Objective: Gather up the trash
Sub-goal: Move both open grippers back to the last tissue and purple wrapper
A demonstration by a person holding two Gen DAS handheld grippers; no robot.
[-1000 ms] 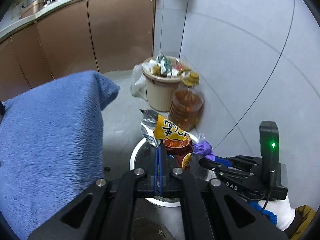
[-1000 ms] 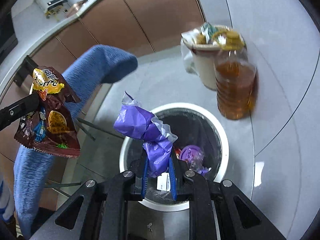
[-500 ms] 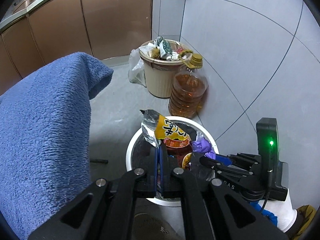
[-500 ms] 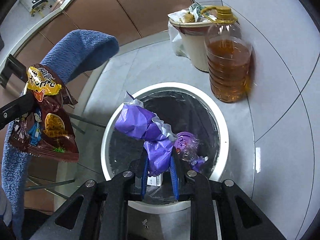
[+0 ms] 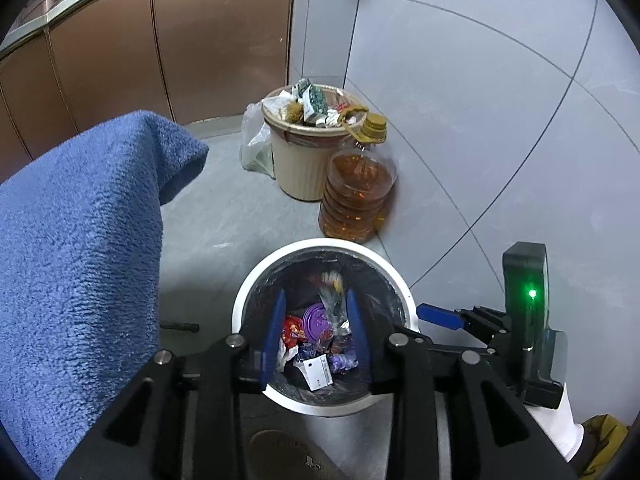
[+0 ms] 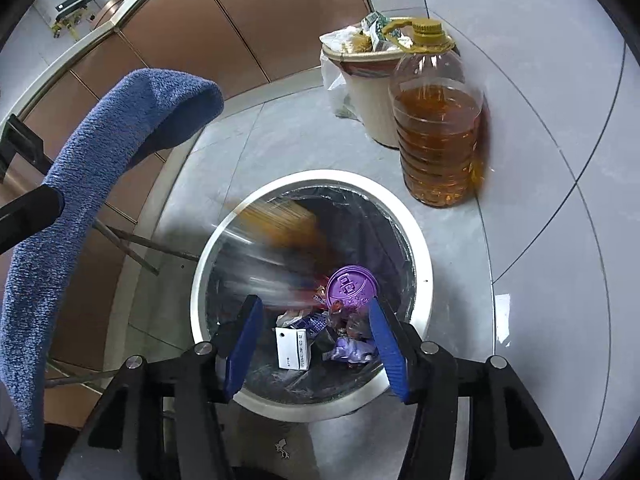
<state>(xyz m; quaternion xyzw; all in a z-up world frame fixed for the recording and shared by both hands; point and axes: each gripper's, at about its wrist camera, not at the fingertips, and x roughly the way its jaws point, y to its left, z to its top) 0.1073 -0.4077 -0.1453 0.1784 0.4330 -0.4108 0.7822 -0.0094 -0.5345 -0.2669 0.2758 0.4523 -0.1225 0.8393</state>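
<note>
A white-rimmed bin (image 5: 256, 280) (image 6: 416, 232) with a black liner stands on the floor below both grippers. My left gripper (image 5: 314, 324) is open and empty above it. My right gripper (image 6: 316, 328) is open and empty above it too; it also shows at the right of the left wrist view (image 5: 440, 316). A brown snack bag (image 6: 276, 224) is a blur falling into the bin. The purple wrapper (image 6: 352, 350) lies in the bin beside a purple lid (image 6: 351, 286) and a white box (image 6: 292, 348).
A blue towel (image 5: 80, 240) (image 6: 100, 152) hangs over a chair at the left. A full beige bin (image 5: 304, 160) and a large bottle of amber liquid (image 5: 356, 196) (image 6: 438, 136) stand behind, by the tiled wall. Brown cabinets lie at the back.
Both grippers have opened over the bin. The left one let go of the snack bag, which is falling. The right one let go of the purple wrapper, which now lies in the bin.
</note>
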